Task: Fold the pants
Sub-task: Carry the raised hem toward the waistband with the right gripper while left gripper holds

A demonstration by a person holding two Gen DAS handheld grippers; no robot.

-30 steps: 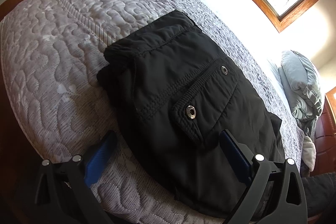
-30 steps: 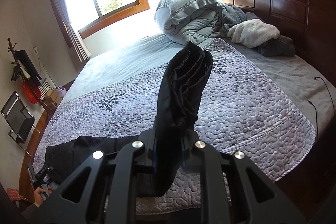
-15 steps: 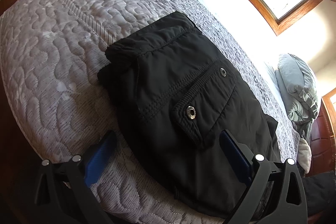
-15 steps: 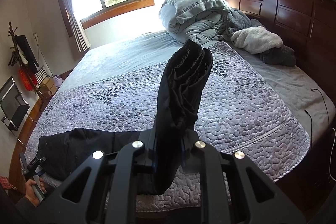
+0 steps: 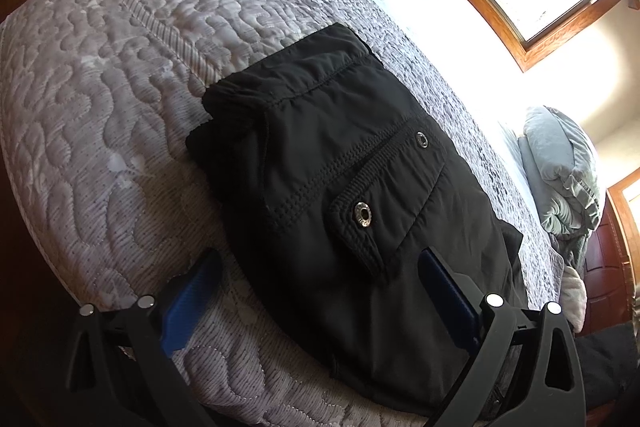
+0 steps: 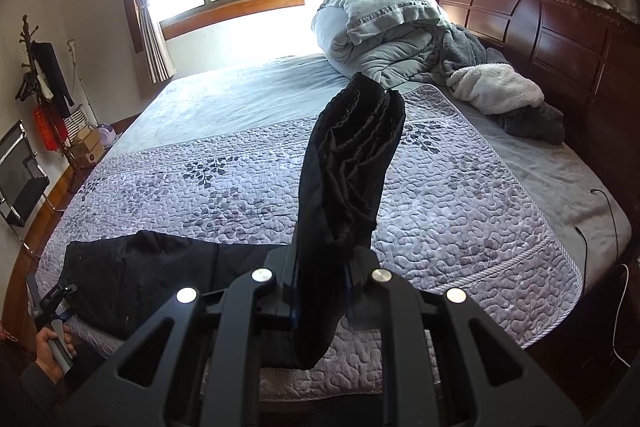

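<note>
Pants on the quilt, leg ends raised

Chair (image 6: 20,183) and coat rack (image 6: 38,67) stand at our left beside the bed. Our left gripper (image 5: 320,287) sits spread wide over the waist end of the black pants (image 5: 352,195), which lie on the quilt (image 6: 460,211). Our right gripper (image 6: 320,291) is clamped on their bunched, pleated leg ends, lifted upright. Rumpled bedding (image 6: 384,31) lies at the headboard (image 6: 560,27).

Pants (image 5: 340,195) on quilt (image 5: 120,107), near bed edge; duvet (image 6: 384,31) by headboard (image 6: 560,27).

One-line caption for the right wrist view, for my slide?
Right hand-held gripper clamps the bunched leg end of black pants above the quilted bed.
</note>
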